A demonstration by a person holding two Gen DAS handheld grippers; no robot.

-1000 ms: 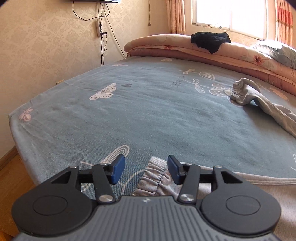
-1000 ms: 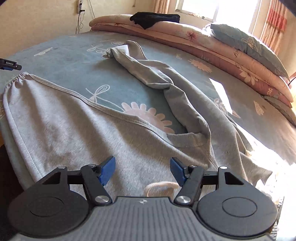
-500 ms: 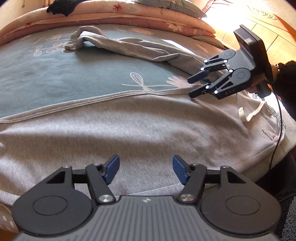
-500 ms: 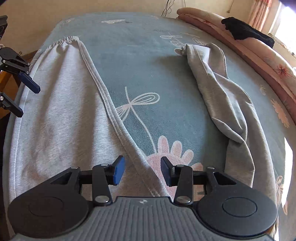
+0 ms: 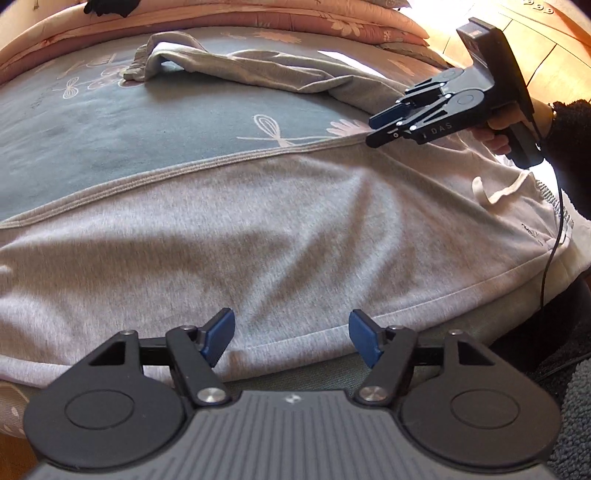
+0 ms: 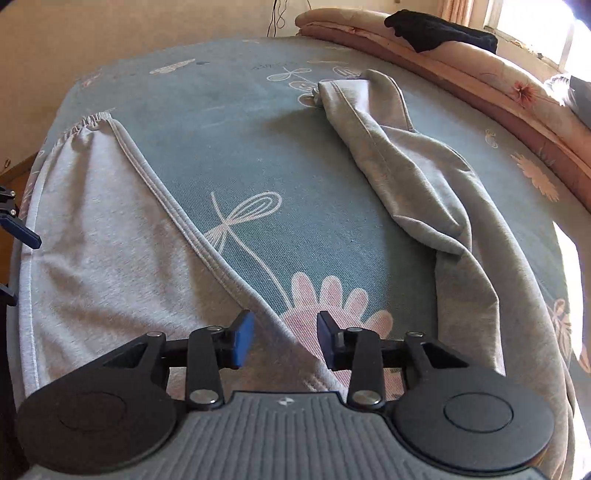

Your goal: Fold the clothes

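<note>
Grey sweatpants (image 5: 258, 229) lie spread on a blue-grey flowered bed sheet (image 5: 110, 129). One leg (image 6: 103, 229) runs along the near bed edge; the other leg (image 6: 406, 166) lies crumpled further in. My left gripper (image 5: 291, 332) hovers over the near leg's lower edge, jaws opening, pads touching nothing. My right gripper (image 6: 286, 336) is down at the inner seam near the crotch. Its jaws are closing with the seam between them, and the pads are clear of the cloth. In the left wrist view the right gripper (image 5: 373, 129) is beside a white drawstring (image 5: 491, 192).
A folded floral quilt (image 6: 480, 62) with a black garment (image 6: 439, 31) on it lines the far side of the bed. A person's hand (image 5: 498, 129) holds the right gripper, with a cable (image 5: 550, 251) hanging below it. Wooden floor (image 5: 554, 62) shows at the right.
The left view swung from the cuff end to the middle of the near leg, and its jaws widened. The right gripper moved onto the inner seam and its jaws narrowed.
</note>
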